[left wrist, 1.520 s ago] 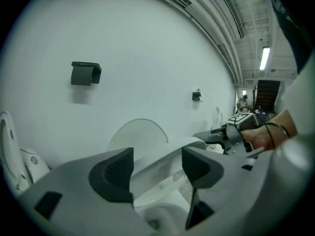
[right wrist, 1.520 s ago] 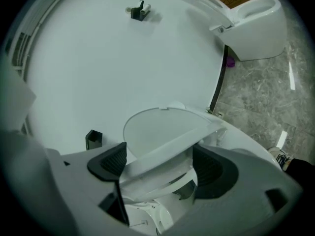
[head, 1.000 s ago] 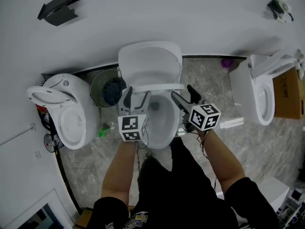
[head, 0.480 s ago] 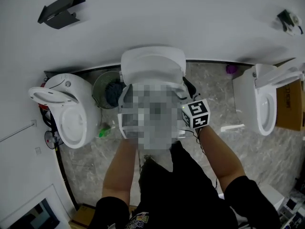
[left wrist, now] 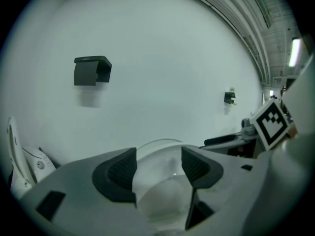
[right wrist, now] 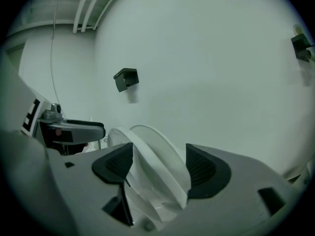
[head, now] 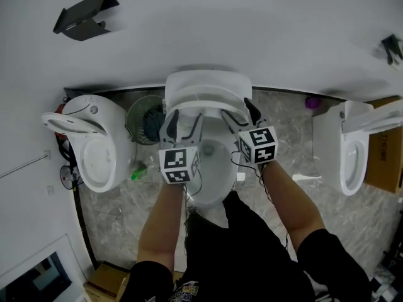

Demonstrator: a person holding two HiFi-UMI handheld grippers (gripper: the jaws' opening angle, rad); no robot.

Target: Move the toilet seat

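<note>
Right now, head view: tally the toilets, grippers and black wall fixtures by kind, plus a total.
Toilets: 3 (left, middle, right)
Grippers: 2 (left, right)
Black wall fixtures: 2 (upper left, far right edge)
Total: 7

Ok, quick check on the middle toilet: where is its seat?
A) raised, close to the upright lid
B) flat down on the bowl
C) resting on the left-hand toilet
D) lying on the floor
A: in the head view the toilet seat stands tilted up just in front of the upright lid, with the bowl uncovered below it.
</note>
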